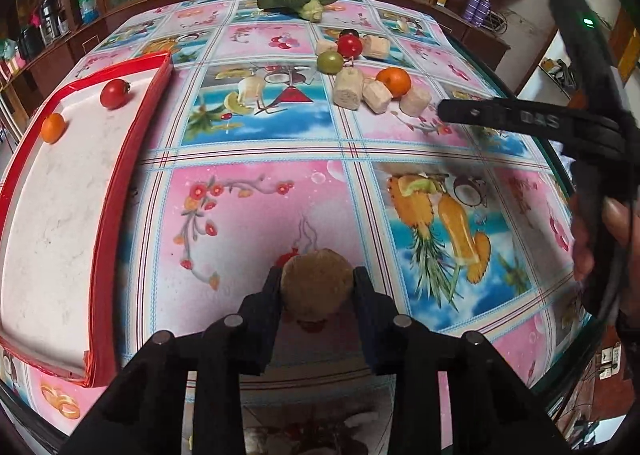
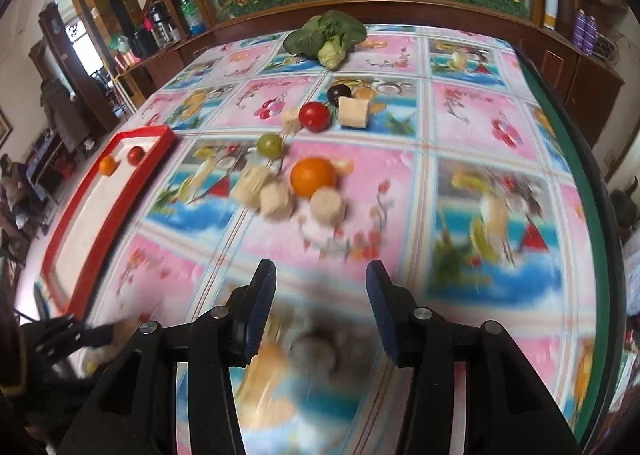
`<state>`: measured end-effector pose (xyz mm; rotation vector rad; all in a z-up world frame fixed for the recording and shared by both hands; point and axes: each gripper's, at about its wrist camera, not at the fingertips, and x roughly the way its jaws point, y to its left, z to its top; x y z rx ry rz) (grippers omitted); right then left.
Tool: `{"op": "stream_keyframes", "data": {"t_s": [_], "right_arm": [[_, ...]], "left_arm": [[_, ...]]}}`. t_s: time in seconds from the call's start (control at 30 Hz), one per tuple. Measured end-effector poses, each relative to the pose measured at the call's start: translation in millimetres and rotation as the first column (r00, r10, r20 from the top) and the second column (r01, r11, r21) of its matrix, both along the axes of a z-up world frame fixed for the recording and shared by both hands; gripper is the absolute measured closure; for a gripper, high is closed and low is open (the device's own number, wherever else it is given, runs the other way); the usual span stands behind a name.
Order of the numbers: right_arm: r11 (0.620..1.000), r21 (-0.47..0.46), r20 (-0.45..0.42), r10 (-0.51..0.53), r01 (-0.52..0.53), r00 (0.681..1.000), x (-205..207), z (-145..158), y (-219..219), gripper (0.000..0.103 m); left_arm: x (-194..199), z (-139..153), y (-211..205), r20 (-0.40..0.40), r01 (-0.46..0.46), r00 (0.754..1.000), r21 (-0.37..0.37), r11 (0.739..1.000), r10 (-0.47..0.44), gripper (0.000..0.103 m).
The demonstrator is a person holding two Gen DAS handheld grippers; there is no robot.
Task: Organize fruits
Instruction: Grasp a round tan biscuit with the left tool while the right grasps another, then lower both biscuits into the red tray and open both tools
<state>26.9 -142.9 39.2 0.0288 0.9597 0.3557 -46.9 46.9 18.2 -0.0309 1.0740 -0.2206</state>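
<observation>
1. Left hand-held gripper (image 1: pixel 317 287) clenched on a brown fruit (image 1: pixel 316 287), above the worktop (image 1: pixel 256 215).
2. Right hand-held gripper (image 2: pixel 321 295) released, empty.
3. Next, judged: carry it into the red tray (image 1: pixel 120 175).

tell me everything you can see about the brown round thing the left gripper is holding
The brown fruit is roundish with a dull, rough-looking tan-brown skin, slightly lighter toward its lower edge; what kind of fruit it is cannot be told. It sits clamped between the two dark fingers of the left gripper, which press its left and right sides. It is held above the pink flowered panel of the tablecloth, right of the red-rimmed tray. Its underside is hidden.
</observation>
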Motion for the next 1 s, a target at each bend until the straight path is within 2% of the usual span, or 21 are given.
{"op": "stream_keyframes", "data": {"t_s": [0.27,0.33,0.37,0.47,0.57,0.73,0.87,1.0], "right_arm": [[0.998,-0.037,-0.038,0.059,-0.06,0.998,47.9,-25.2,13.4,0.058],[0.992,-0.09,-0.015,0.083,-0.084,0.996,50.5,-27.1,19.2,0.073],[0.99,-0.111,-0.011,0.091,-0.092,0.996,52.2,-27.5,21.8,0.076],[0.985,-0.132,0.0,0.111,-0.11,0.994,49.8,-27.0,22.9,0.078],[0.985,-0.143,0.016,0.101,-0.098,0.995,41.1,-23.1,17.9,0.078],[0.994,-0.076,0.018,0.081,-0.079,0.997,13.2,-7.8,1.3,0.078],[0.993,-0.086,0.019,0.081,-0.079,0.997,-22.1,-4.0,-3.8,0.078],[0.995,-0.081,0.001,0.06,-0.06,0.998,-49.3,-5.7,-8.3,0.078]], "left_arm": [[4.9,-1.0,1.7,-0.009,-0.022,1.0,-0.018,1.0,0.022,0.066],[5.8,-1.1,1.8,-0.008,-0.023,1.0,-0.02,1.0,0.022,0.066],[6.1,-1.2,1.8,-0.005,-0.022,1.0,-0.019,1.0,0.022,0.066],[6.3,-1.6,1.9,0.013,-0.016,1.0,-0.017,1.0,0.017,0.066],[7.5,-1.9,4.6,0.024,-0.008,1.0,-0.046,0.999,0.009,0.066],[10.6,-0.1,7.2,0.023,0.002,1.0,-0.113,0.994,0.001,0.066],[10.8,4.6,-8.8,0.05,0.057,0.997,-0.078,0.995,-0.053,0.066],[12.0,7.5,-21.1,0.053,0.099,0.994,-0.085,0.992,-0.094,0.066]]}}
